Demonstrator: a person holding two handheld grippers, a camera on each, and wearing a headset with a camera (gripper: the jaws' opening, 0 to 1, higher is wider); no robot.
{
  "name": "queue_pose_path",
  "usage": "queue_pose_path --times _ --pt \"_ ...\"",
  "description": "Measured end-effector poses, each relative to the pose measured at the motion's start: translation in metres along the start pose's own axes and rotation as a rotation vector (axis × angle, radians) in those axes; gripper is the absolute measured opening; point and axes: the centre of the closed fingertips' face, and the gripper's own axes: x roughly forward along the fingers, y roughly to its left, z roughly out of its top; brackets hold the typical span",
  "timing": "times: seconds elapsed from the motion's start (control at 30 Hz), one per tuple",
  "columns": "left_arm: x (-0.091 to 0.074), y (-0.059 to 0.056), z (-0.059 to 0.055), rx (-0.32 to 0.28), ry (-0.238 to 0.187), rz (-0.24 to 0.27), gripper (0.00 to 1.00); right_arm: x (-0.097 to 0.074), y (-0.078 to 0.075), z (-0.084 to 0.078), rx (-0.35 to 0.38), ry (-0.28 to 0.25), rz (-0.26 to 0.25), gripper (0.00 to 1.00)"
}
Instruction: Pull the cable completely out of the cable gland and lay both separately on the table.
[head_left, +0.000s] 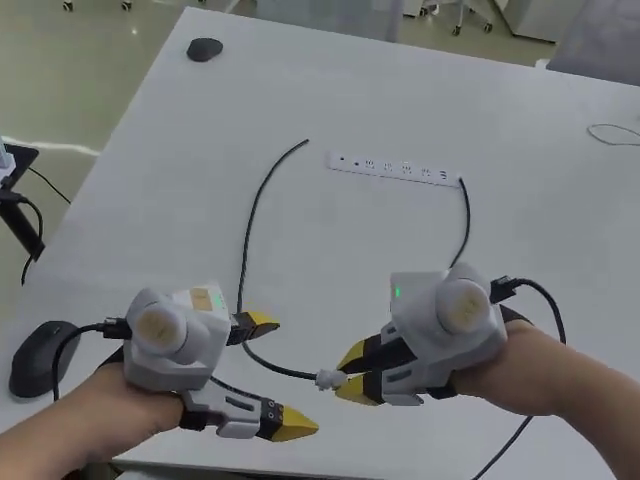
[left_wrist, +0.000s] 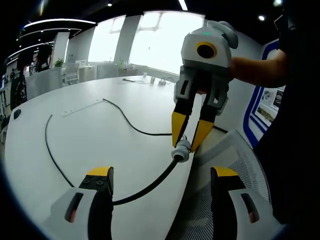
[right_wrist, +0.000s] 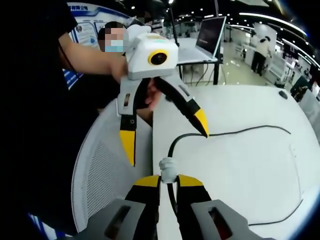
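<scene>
A long black cable (head_left: 245, 230) curves over the white table (head_left: 150, 180) and ends in a small white cable gland (head_left: 328, 379) near the front edge. My right gripper (head_left: 348, 372) is shut on the gland, which sticks out just past its yellow tips (right_wrist: 168, 169). My left gripper (head_left: 280, 375) stands open, its jaws wide apart on either side of the cable a short way behind the gland. In the left gripper view the cable (left_wrist: 145, 187) runs between the open jaws, closer to the left finger, up to the gland (left_wrist: 181, 150) held by the right gripper (left_wrist: 189, 140).
A white power strip (head_left: 392, 168) lies at the table's middle back. One black mouse (head_left: 204, 48) sits at the far corner, another (head_left: 35, 355) at the left front. A white mesh chair (right_wrist: 105, 165) stands just off the table's front edge.
</scene>
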Motion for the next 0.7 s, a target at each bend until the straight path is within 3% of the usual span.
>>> queue_pose_path --times 0.33,0.47,0.57,0.7 --pt "0.006 -0.002 -0.003 0.023 0.023 -0.026 0.71 -0.001 -0.002 -0.004 -0.020 0.019 -0.002 0.06" --pt "0.008 -0.006 -0.006 0.028 0.040 -0.048 0.63 -0.002 -0.003 -0.005 -0.031 0.018 -0.006 0.06" --pt "0.009 -0.007 -0.005 0.037 0.035 -0.052 0.59 -0.003 -0.003 -0.006 -0.038 0.021 -0.008 0.06" --pt "0.010 -0.010 0.000 0.041 0.012 -0.070 0.47 -0.003 -0.002 -0.006 -0.067 0.020 -0.012 0.06"
